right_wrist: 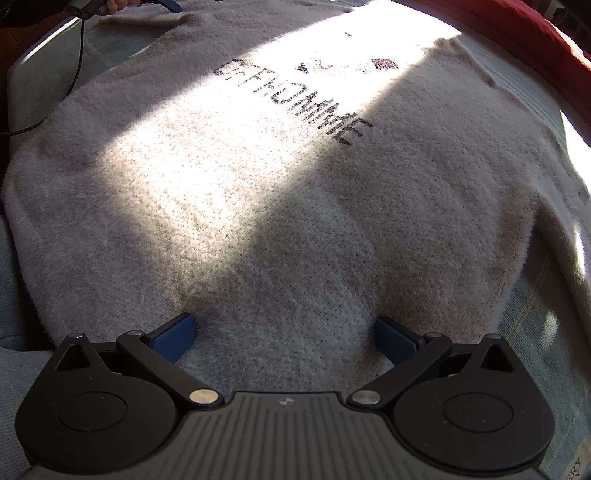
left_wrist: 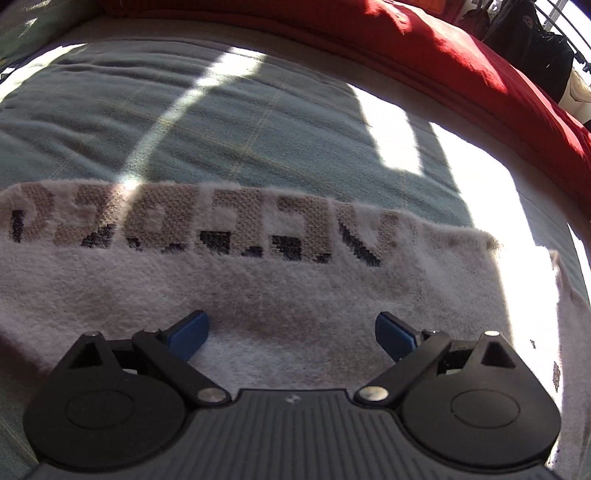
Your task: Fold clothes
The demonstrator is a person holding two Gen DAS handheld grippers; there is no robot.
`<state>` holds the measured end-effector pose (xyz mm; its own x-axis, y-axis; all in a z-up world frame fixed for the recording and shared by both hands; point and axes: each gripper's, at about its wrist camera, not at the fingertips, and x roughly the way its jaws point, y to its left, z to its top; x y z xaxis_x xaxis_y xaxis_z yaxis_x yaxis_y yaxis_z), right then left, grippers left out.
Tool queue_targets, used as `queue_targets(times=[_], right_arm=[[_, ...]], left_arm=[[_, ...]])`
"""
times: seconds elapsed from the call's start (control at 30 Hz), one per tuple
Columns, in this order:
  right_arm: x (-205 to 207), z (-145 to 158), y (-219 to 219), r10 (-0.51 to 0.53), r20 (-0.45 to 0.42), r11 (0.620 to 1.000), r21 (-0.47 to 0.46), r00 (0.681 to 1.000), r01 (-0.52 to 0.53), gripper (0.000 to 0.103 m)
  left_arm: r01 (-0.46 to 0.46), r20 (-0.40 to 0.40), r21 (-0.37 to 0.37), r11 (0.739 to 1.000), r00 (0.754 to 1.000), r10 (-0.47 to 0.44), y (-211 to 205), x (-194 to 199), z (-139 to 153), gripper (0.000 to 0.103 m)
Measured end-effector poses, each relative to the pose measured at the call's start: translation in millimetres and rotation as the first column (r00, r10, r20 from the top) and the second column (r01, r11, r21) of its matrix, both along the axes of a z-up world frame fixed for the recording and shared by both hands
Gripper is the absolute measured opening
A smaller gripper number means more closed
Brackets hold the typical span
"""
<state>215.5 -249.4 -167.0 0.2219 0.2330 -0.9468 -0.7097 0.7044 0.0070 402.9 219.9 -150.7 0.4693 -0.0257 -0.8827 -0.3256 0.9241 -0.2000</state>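
A fuzzy pale grey knit sweater [left_wrist: 280, 288] lies flat on a bed, its far folded edge showing large tan and black letters. My left gripper [left_wrist: 291, 334] hovers low over it, blue pads wide apart, nothing between them. In the right wrist view the same sweater [right_wrist: 258, 184] fills the frame, with small dark lettering across its sunlit part. My right gripper [right_wrist: 286, 334] is open too, its blue fingertips [right_wrist: 173, 338] resting on or just above the knit; a hump of fabric rises between them.
The sweater rests on a grey-green bedspread [left_wrist: 221, 122] crossed by bright sun patches. A red blanket [left_wrist: 480, 70] bounds the far side, with dark clothes [left_wrist: 532, 40] hanging beyond. A black cable [right_wrist: 70, 85] and a person's hand [right_wrist: 116, 5] sit at the right view's top left.
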Motion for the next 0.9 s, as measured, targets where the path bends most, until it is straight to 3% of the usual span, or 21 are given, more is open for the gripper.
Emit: queue_targets(times=[0.1,0.27,0.37,0.5,0.67,0.77,0.9], right_arm=[[2,6,-1,0.002,-0.013,1.000,-0.002,1.000,-0.002,0.103],[3,26,1,0.024,0.006,0.999,-0.022,1.000,-0.024,0.103],[9,38,4,0.048,0.023,0.998,-0.042,0.999,-0.047,0.103],[27,46,11,0.075,0.051,0.995,-0.068,0.996,-0.071,0.103],[54,47,26,0.085,0.092,0.993,-0.087,0.992,-0.077,0.103],[68,48,40,0.067,0.111,0.995,-0.077,0.992,-0.059,0.103],[81,52,61,0.064,0.102,0.997,-0.051,0.993,-0.059,0.103]], left_arm=[[-0.029,0.010,-0.013,1.000,1.000,0.029,5,-5,7,0.096],[0.062,0.038,-0.072,0.995,0.997,-0.060,-22,-10,8,0.096],[0.120,0.031,-0.049,0.992,0.992,-0.119,-38,-16,-1,0.096],[0.120,0.040,-0.036,0.992,0.992,-0.118,-30,-29,-6,0.096],[0.056,0.035,0.036,0.998,0.998,-0.057,1,-46,5,0.096],[-0.045,0.089,0.007,0.999,0.995,0.044,31,-48,11,0.096],[-0.100,0.129,-0.097,0.990,0.985,0.112,51,-40,5,0.096]])
